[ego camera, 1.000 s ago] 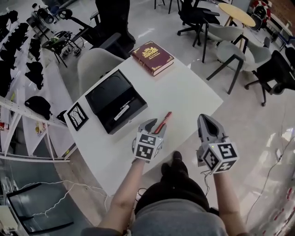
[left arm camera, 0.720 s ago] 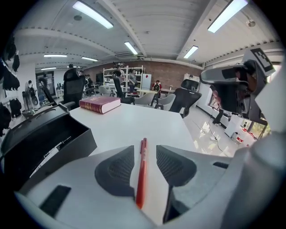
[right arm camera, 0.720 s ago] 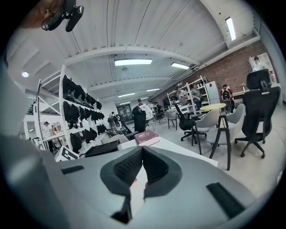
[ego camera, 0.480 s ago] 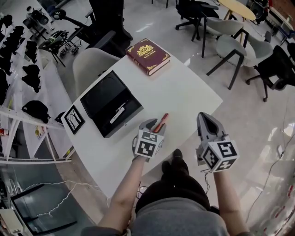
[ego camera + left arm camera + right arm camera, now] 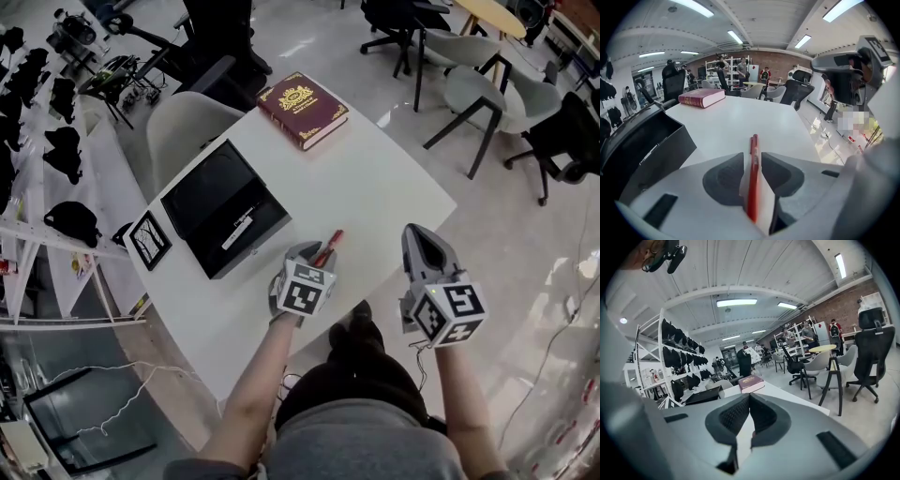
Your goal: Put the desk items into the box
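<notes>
- I'm holding the right gripper (image 5: 417, 234) out past the near edge of the white table (image 5: 375, 187), its jaws pressed together on nothing.
- I'm keeping the left gripper (image 5: 307, 251) low over the red pen (image 5: 330, 247). Its jaws have just been closing with the pen lying between them, and I think a sliver of gap is showing on one side.
- The black box (image 5: 211, 187) is sitting open farther left, apart from the pen.
- The maroon book (image 5: 302, 110) is lying at the far corner.
</notes>
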A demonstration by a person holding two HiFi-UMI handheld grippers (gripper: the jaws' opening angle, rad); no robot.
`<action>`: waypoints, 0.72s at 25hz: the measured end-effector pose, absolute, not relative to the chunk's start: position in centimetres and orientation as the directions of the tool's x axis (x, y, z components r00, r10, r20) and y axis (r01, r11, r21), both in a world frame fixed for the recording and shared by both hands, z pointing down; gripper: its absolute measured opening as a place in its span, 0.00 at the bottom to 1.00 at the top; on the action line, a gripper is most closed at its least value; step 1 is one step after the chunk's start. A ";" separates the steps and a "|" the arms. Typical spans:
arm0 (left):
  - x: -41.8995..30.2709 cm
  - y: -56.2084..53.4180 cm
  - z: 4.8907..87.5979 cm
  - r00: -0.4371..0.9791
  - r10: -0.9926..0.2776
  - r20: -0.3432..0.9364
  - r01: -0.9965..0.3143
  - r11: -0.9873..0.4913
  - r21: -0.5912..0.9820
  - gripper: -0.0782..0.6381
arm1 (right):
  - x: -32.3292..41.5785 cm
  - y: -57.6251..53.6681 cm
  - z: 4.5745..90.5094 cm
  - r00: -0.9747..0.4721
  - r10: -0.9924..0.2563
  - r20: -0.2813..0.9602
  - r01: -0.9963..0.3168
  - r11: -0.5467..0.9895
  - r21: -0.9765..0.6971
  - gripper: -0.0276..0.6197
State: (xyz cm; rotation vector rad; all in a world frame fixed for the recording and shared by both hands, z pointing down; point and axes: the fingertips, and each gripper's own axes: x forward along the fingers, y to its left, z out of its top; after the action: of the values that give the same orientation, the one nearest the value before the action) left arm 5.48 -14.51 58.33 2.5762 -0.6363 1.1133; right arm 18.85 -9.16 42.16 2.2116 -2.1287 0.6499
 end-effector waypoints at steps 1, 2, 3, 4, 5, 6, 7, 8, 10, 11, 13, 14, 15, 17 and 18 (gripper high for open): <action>5.4 -14.5 58.4 0.605 -0.288 0.742 -0.488 -0.871 0.060 0.27 | 18.9 -9.2 42.1 -0.007 -0.955 0.295 -0.957 -0.079 -0.279 0.05; 5.4 -14.5 58.5 0.600 -0.288 0.746 -0.486 -0.872 0.053 0.26 | 18.9 -9.3 42.2 -0.008 -0.955 0.296 -0.957 -0.079 -0.279 0.05; 5.4 -14.5 58.6 0.595 -0.289 0.750 -0.485 -0.873 0.048 0.26 | 19.0 -9.4 42.2 -0.008 -0.955 0.296 -0.957 -0.078 -0.279 0.05; 5.4 -14.5 58.8 0.591 -0.289 0.753 -0.485 -0.874 0.044 0.25 | 19.0 -9.5 42.2 -0.009 -0.955 0.297 -0.957 -0.077 -0.279 0.05; 5.4 -14.5 58.8 0.588 -0.289 0.755 -0.485 -0.874 0.042 0.25 | 19.0 -9.6 42.2 -0.011 -0.954 0.298 -0.957 -0.076 -0.279 0.05; 5.5 -14.5 58.8 0.586 -0.289 0.757 -0.484 -0.874 0.041 0.25 | 19.1 -9.7 42.3 -0.013 -0.954 0.299 -0.957 -0.075 -0.279 0.05; 5.5 -14.5 58.8 0.585 -0.288 0.758 -0.485 -0.874 0.042 0.25 | 19.1 -9.7 42.2 -0.015 -0.954 0.300 -0.957 -0.073 -0.280 0.05; 5.5 -14.4 58.8 0.583 -0.287 0.760 -0.485 -0.873 0.043 0.24 | 19.1 -9.8 42.2 -0.018 -0.954 0.300 -0.957 -0.070 -0.280 0.05; 5.6 -14.2 58.8 0.581 -0.284 0.762 -0.485 -0.873 0.044 0.23 | 19.1 -10.0 42.1 -0.023 -0.954 0.298 -0.958 -0.064 -0.280 0.05; 5.7 -14.2 58.8 0.581 -0.282 0.763 -0.484 -0.874 0.045 0.22 | 19.2 -10.0 42.0 -0.024 -0.955 0.296 -0.958 -0.062 -0.280 0.05; 5.8 -14.1 58.8 0.580 -0.279 0.766 -0.483 -0.874 0.047 0.21 | 19.3 -10.1 41.9 -0.027 -0.956 0.293 -0.958 -0.059 -0.280 0.05; 5.8 -14.1 58.9 0.580 -0.277 0.766 -0.482 -0.875 0.049 0.20 | 19.3 -10.2 41.9 -0.029 -0.956 0.293 -0.958 -0.057 -0.281 0.05; 5.8 -14.1 58.9 0.580 -0.275 0.766 -0.482 -0.875 0.051 0.20 | 19.3 -10.3 42.0 -0.033 -0.955 0.293 -0.958 -0.054 -0.283 0.05; 5.8 -14.2 59.0 0.582 -0.270 0.767 -0.481 -0.875 0.056 0.19 | 19.3 -10.5 42.0 -0.041 -0.955 0.294 -0.957 -0.047 -0.286 0.05; 5.8 -14.1 59.0 0.582 -0.267 0.768 -0.479 -0.876 0.059 0.19 | 19.2 -10.5 42.0 -0.047 -0.954 0.295 -0.957 -0.042 -0.287 0.05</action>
State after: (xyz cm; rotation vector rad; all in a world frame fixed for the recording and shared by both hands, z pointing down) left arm 5.84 -14.15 58.97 2.5549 -0.6162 1.1754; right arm 19.21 -10.55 41.97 2.1648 -2.1701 0.6591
